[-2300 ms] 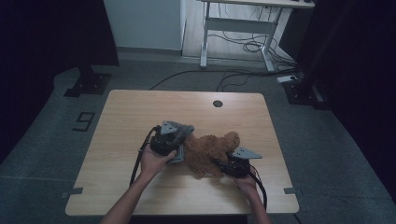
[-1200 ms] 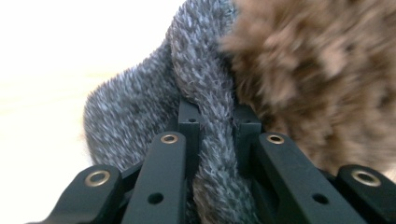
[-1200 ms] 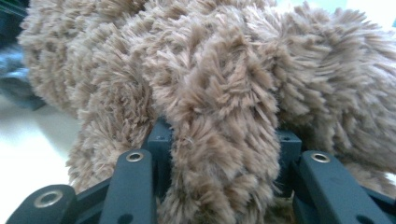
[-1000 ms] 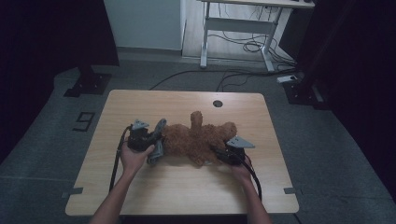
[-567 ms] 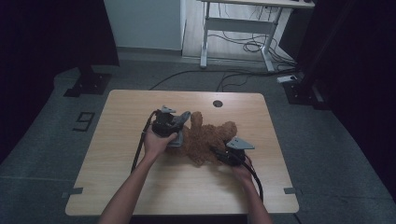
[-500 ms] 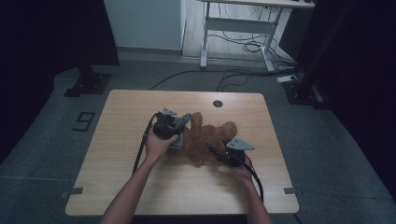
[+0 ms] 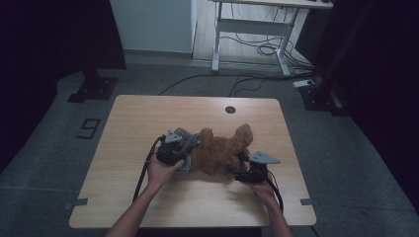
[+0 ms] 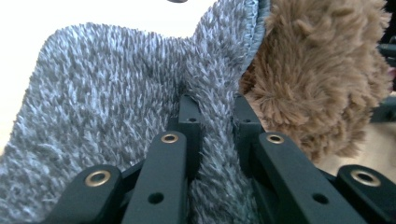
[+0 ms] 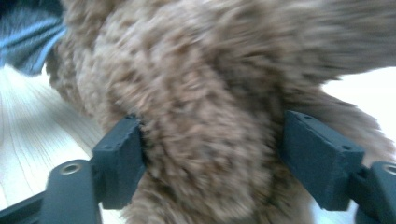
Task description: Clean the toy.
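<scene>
Plush toy (image 9: 205,107) between just-opened right gripper (image 9: 210,154) jaws, on table (image 7: 148,118)

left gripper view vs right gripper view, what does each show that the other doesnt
Left gripper view: its tongs pinch a fold of grey fuzzy cloth, pads pressed into it.
Right gripper view: its tongs, which have just been opening, straddle the brown plush toy with a gap at the right pad, above pale wooden table.
Both: brown plush and some grey cloth.

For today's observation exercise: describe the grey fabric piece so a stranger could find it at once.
On the light wooden table, look left of the brown plush toy. The fuzzy grey fabric piece is pinched in the left gripper; unlike the curly brown toy, it is flat with short grey-white pile.
</scene>
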### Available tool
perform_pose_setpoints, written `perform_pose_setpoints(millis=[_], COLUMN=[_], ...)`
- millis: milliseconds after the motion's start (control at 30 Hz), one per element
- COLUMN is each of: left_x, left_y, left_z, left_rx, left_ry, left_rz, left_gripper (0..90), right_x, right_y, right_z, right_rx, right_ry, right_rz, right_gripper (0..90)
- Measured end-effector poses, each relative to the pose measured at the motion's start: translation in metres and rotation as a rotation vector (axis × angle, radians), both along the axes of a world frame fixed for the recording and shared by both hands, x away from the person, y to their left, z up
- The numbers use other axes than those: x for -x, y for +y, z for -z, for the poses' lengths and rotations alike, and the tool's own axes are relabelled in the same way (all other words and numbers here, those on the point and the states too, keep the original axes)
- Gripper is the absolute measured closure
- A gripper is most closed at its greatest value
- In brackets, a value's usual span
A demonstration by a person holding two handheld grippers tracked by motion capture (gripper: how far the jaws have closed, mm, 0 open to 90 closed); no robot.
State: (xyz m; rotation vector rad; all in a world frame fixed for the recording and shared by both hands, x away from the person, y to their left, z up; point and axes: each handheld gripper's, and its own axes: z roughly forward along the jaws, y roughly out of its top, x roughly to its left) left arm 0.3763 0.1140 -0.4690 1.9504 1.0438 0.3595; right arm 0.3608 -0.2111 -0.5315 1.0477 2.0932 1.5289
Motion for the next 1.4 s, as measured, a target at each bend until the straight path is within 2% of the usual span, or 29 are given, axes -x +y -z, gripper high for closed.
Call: perform_pose_setpoints(millis=[133,233,433,500,567,600,667,800,933,1033,1133,1267,1333,1400], left_x=[0.012,0.024,0.049,0.056,0.061,0.061,0.060,0.051,0.038,0.028,0.019,0.014,0.014,0.013], left_y=[0.003,0.004,0.001,-0.001,-0.002,-0.003,-0.002,-0.002,0.001,-0.001,-0.019,-0.061,-0.084,-0.108], left_z=[0.004,0.006,0.015,0.018,0.020,0.021,0.019,0.011,-0.002,-0.019,-0.037,-0.051,-0.052,-0.043], left_rx=[0.012,0.002,0.003,0.005,-0.004,-0.005,0.002,0.004,0.039,0.059,0.066,0.057,0.040,-0.001], left_ry=[-0.011,-0.025,-0.038,-0.034,-0.044,-0.048,-0.042,-0.028,-0.009,-0.014,-0.017,-0.028,-0.022,0.002], left_rz=[0.021,0.036,0.079,0.098,0.102,0.099,0.097,0.084,0.064,0.064,0.096,0.161,0.196,0.221], left_gripper=[78.4,78.4,78.4,78.4,78.4,78.4,78.3,78.2,77.8,77.7,77.5,77.5,77.5,77.4], right_x=[0.005,0.006,0.009,0.012,0.017,0.019,0.021,0.018,0.014,0.010,0.009,0.009,0.009,0.009], right_y=[-0.017,-0.028,-0.029,-0.024,-0.016,-0.012,-0.011,-0.017,-0.012,-0.011,-0.012,-0.012,-0.012,-0.011], right_z=[-0.007,-0.015,-0.035,-0.040,-0.039,-0.036,-0.029,-0.022,-0.021,-0.019,-0.018,-0.019,-0.018,-0.018], right_rx=[-0.053,-0.099,-0.144,-0.141,-0.067,-0.015,-0.005,-0.070,-0.077,-0.112,-0.119,-0.122,-0.129,-0.132], right_ry=[0.000,0.000,-0.015,-0.022,-0.022,-0.007,0.018,0.052,0.039,0.046,0.044,0.044,0.047,0.047], right_rz=[0.034,0.053,0.009,-0.038,-0.058,-0.067,-0.064,-0.040,-0.011,0.007,0.007,0.012,0.015,0.019], right_gripper=[18.9,17.0,14.7,27.2,35.7,40.0,43.2,51.2,54.5,54.8,54.4,54.2,54.3,54.3])
